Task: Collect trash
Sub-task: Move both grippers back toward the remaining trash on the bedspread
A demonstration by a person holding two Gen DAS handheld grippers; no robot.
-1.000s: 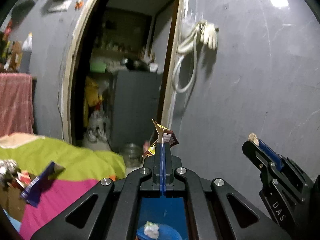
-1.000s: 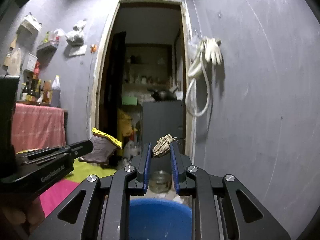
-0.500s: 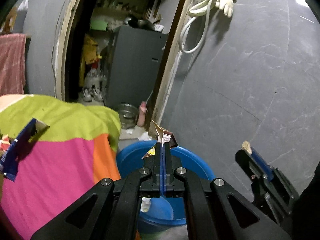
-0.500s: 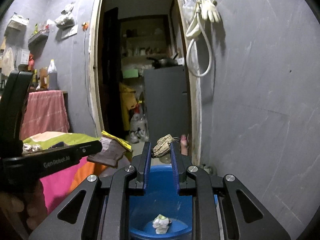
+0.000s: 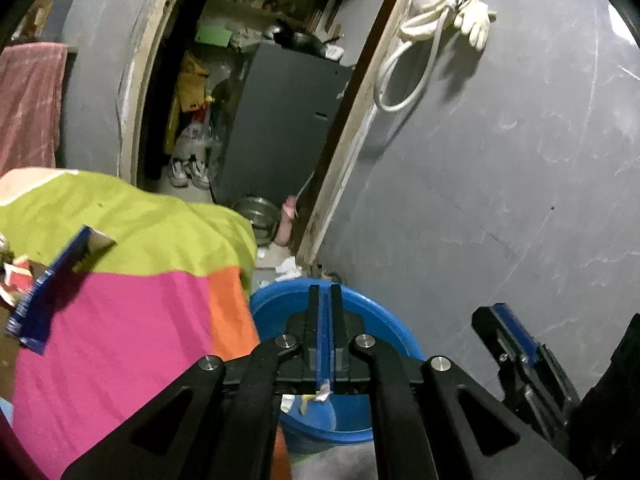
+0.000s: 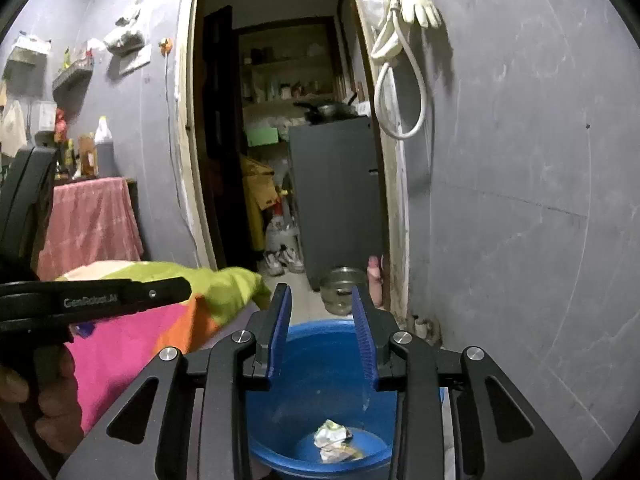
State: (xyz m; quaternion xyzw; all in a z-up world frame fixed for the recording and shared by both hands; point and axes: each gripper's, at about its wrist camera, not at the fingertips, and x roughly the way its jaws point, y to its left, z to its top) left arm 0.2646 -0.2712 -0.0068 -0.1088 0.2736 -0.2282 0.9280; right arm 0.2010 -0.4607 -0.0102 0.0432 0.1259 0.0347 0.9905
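A blue bucket (image 5: 276,304) (image 6: 312,328) stands on the floor between the bed and the grey wall, right under both grippers. My left gripper (image 5: 325,289) is shut to a hairline over its rim, with nothing between the pads. My right gripper (image 6: 321,292) hangs above the bucket; its jaws are opening and are empty. A crumpled white-green wrapper (image 6: 331,436) lies on the bucket's bottom with a brownish scrap (image 6: 349,454) beside it. On the bed lie a blue wrapper (image 5: 48,280) and more litter (image 5: 12,276) at the left edge.
The bed's pink, green and orange sheet (image 5: 120,340) borders the bucket on the left, the grey wall (image 5: 500,200) on the right. Beyond are a doorway, a steel bowl (image 5: 256,214) and a grey cabinet (image 6: 336,196). A hose and glove (image 6: 400,40) hang on the wall. A hand (image 6: 40,400) holds the left gripper.
Both grippers tipped down over the bucket. The folded wrapper is gone from the left jaws. The right jaws spread apart and the brown scrap is gone from them.
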